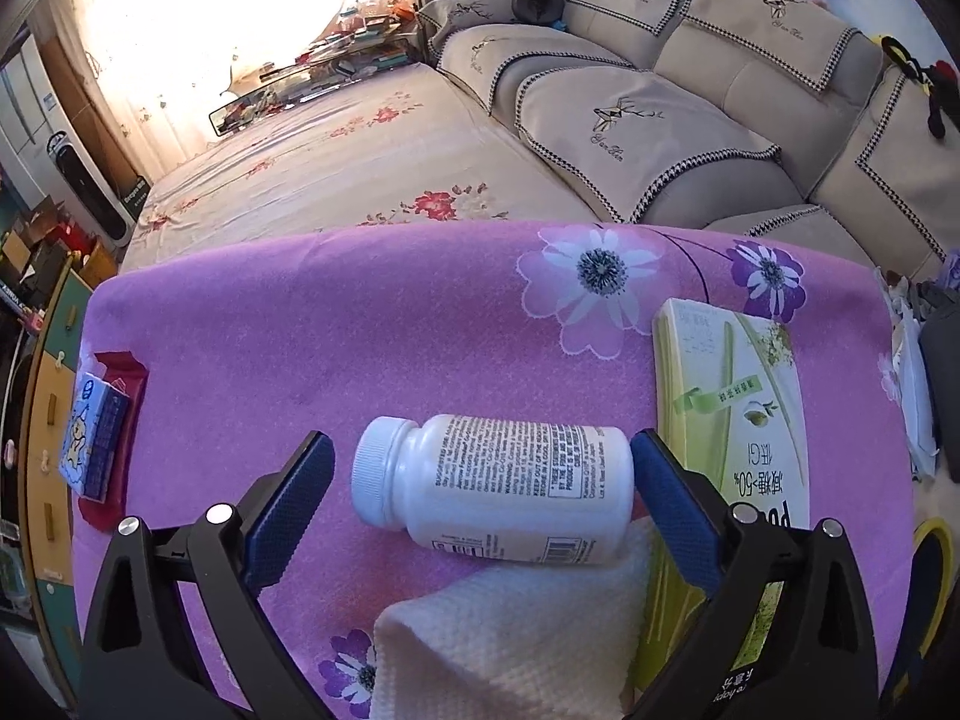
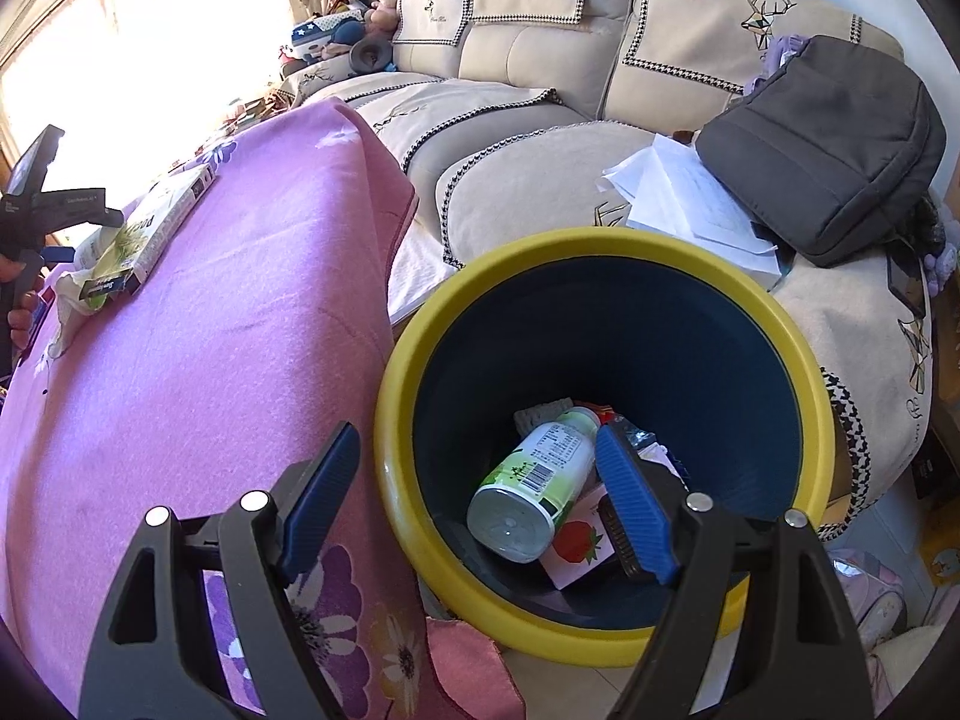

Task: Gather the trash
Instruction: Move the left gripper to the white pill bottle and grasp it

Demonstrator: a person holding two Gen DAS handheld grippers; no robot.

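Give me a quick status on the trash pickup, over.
Left gripper open, straddling white pill bottle, pads not pressing. Right gripper open, empty, over yellow-rimmed bin. Green box crowds bottle's base.

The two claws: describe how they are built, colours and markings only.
The left claw and right claw look alike: black plastic arms with triangular cut-outs, round silver pivot bolts, and blue textured pads lining the fingers. White lettering, unreadable, shows on the left claw's lower edge. No cables or sleeves are visible.
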